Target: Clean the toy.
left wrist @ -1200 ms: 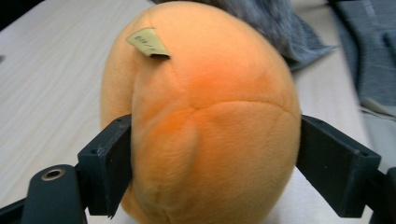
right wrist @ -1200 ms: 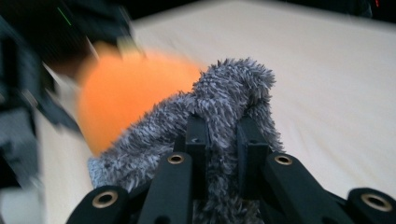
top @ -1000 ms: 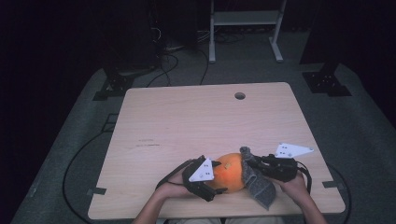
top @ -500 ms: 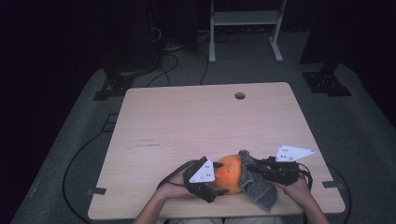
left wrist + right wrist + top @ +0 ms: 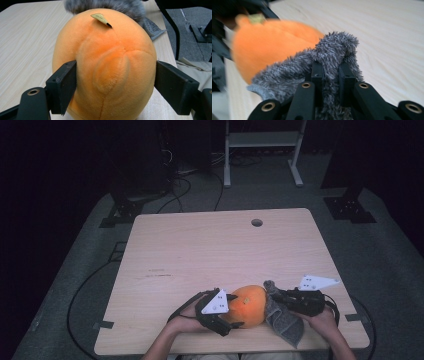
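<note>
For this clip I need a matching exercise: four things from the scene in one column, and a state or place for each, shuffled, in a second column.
Things:
1. plush pumpkin
2. grey cloth
3. round hole
4. white bench

States or places:
A. on the floor beyond the table
B. pinched between the right tongs
C. near the table's far edge
D. clamped at its sides by the left tongs

Pairs: 1-D, 2-B, 3-C, 4-A
</note>
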`<state>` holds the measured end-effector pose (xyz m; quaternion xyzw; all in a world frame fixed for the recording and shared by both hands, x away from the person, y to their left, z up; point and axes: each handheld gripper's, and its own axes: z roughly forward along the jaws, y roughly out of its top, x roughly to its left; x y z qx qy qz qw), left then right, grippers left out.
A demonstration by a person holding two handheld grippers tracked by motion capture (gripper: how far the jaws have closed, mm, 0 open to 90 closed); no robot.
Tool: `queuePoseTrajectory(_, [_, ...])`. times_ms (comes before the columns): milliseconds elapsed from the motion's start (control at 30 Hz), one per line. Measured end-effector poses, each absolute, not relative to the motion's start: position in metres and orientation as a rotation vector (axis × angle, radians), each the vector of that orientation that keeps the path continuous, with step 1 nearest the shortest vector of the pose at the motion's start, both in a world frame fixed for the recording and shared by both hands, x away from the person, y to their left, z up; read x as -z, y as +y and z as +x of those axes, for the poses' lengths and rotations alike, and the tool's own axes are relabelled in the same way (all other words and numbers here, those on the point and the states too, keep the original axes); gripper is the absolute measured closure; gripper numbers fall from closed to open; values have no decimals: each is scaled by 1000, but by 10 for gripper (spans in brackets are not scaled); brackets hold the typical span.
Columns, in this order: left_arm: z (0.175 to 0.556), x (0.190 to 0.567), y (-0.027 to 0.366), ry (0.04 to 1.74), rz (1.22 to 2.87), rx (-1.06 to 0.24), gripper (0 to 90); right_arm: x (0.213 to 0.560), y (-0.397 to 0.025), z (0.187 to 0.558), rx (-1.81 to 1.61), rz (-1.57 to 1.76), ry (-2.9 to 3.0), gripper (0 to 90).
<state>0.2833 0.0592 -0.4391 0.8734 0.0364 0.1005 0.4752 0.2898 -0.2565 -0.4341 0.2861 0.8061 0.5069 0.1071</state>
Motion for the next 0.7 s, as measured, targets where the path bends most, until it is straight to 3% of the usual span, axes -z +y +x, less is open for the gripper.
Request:
queuePoseTrajectory(167, [282, 441, 55, 72, 2128, -249, 203, 418, -246, 282, -1691, 754, 2300, 775])
queuePoseTrajectory(533, [283, 442, 58, 111, 2119, -247, 197, 443, -256, 297, -1513, 939, 2367, 774])
queuePoseTrajectory(700, [285, 443, 59, 123, 2112, -240, 191, 430, -254, 287, -1604, 862, 2305, 775])
